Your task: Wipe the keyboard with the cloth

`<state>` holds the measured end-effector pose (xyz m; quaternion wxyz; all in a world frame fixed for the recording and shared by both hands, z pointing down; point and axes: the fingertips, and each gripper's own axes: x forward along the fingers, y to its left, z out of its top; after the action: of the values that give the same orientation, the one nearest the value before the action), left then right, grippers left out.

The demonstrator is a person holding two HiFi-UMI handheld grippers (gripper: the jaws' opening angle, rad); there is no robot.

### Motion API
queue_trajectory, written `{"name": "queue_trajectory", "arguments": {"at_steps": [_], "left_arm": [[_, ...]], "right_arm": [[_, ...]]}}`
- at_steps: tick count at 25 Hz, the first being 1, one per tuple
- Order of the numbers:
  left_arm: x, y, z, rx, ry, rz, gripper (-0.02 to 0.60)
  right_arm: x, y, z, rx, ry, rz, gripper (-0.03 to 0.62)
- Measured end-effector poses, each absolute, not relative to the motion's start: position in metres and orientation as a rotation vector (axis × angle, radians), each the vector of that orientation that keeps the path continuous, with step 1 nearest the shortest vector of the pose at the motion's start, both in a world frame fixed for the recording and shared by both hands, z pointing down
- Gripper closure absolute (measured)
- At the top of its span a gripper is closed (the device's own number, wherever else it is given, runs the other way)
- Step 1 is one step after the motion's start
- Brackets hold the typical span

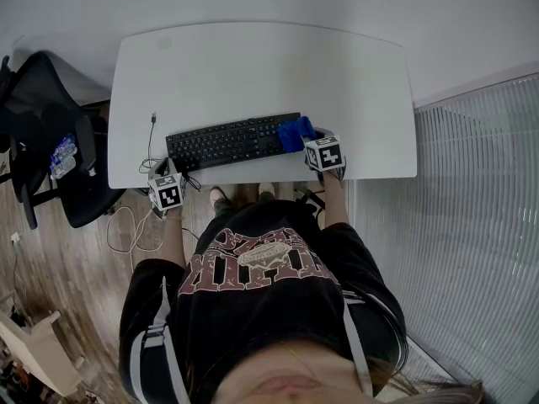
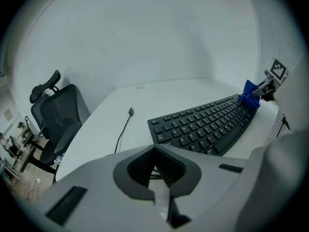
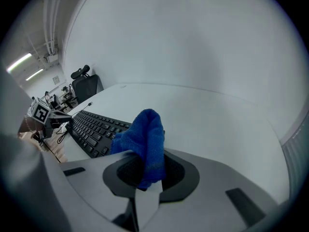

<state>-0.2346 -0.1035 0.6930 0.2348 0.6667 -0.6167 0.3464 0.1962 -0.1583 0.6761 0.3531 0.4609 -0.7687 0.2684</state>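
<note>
Fuzzy blue cloth (image 3: 145, 139) (right jaws pinching), flat black keyboard (image 1: 232, 141)

Keyboard (image 1: 229, 141) right end hidden under cloth (image 1: 296, 130); chair (image 1: 42, 137) cut by left edge.

shirt print (image 1: 261, 259): big lettering across my chest, too warped to read
keyboard (image 1: 232, 141) keys: white legends, too small to read
left gripper (image 1: 170, 175) cube: black-and-white square marker, no letters or numbers
right gripper (image 1: 310, 135) cube: same sort of marker, no letters
</note>
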Motion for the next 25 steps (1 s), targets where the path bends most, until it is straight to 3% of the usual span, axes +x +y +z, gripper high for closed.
{"name": "queue_trajectory", "arguments": {"at_steps": [16, 25], "left_arm": [[-0.233, -0.104, 0.692, 1.832, -1.694, 0.936, 0.546], [-0.232, -0.103, 0.690, 1.859, -1.695, 0.961, 0.546]], "right_arm": [[0.252, -0.145, 0.678, 1.368, -1.893, 0.770, 0.530], [0.235, -0.147, 0.651, 1.380, -1.992, 0.814, 0.530]]}}
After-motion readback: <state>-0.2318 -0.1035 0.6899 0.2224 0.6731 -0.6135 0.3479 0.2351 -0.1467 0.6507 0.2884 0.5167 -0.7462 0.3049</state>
